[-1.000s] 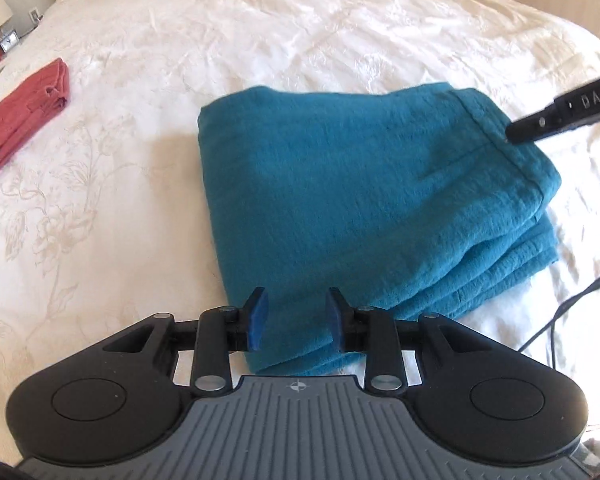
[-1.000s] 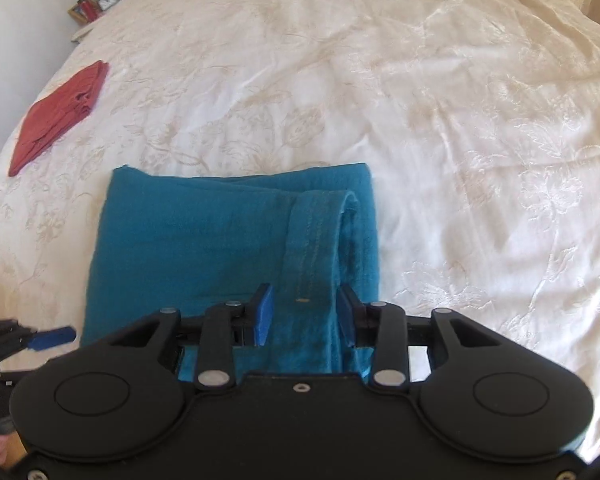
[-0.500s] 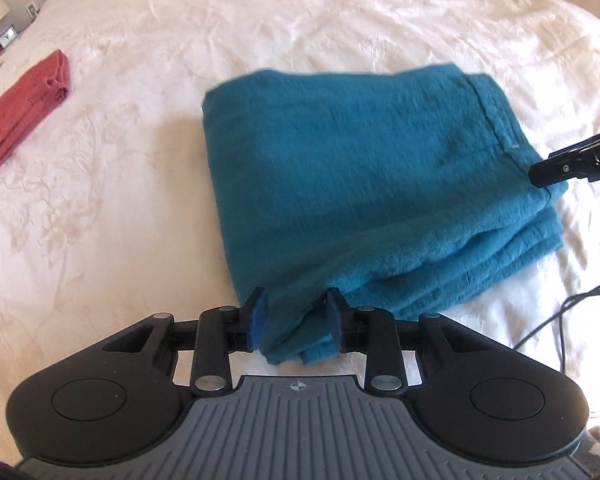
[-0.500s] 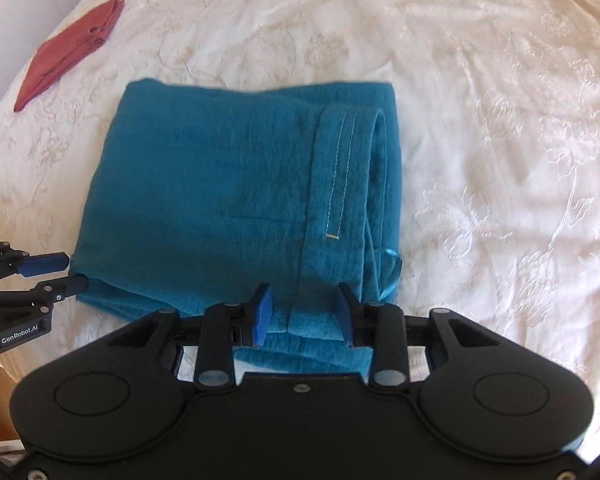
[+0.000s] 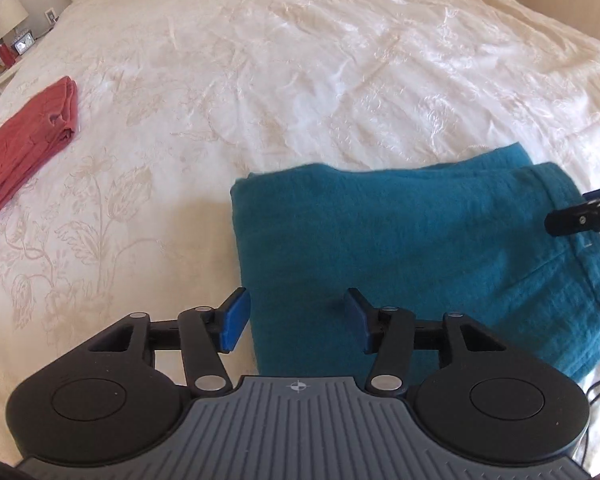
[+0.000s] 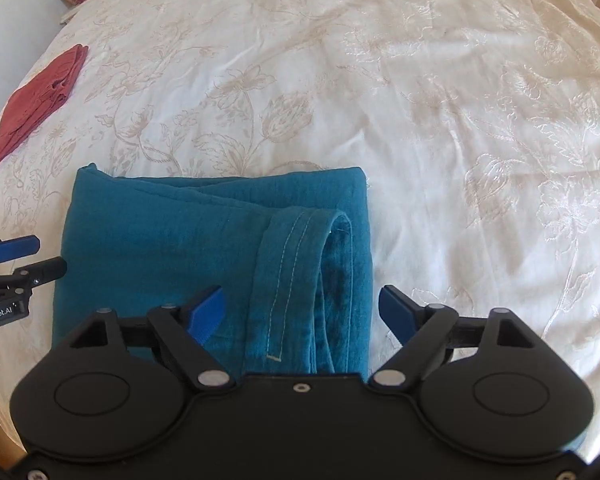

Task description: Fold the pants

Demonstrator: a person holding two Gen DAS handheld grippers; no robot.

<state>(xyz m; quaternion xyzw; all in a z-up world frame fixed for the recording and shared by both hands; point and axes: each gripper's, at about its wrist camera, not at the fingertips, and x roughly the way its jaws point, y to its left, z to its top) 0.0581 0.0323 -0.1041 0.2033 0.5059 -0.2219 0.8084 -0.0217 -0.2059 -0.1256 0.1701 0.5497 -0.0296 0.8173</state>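
Lying folded on the bedspread [image 6: 440, 128], teal pants [image 6: 172, 248] show a stitched hem; both grippers' fingers are opening, empty.

pants [image 6: 172, 248]: teal, with pale double stitching along the hem band
bedspread [image 5: 300, 80]: cream white, with beige embroidered flowers and leaves
folded cloth [image 5: 24, 120]: brick red
left gripper [image 5: 296, 316]: black body, grey ribbed top, blue pads
right gripper [image 6: 300, 312]: black, with blue pads
lamp [image 5: 9, 14]: white shade
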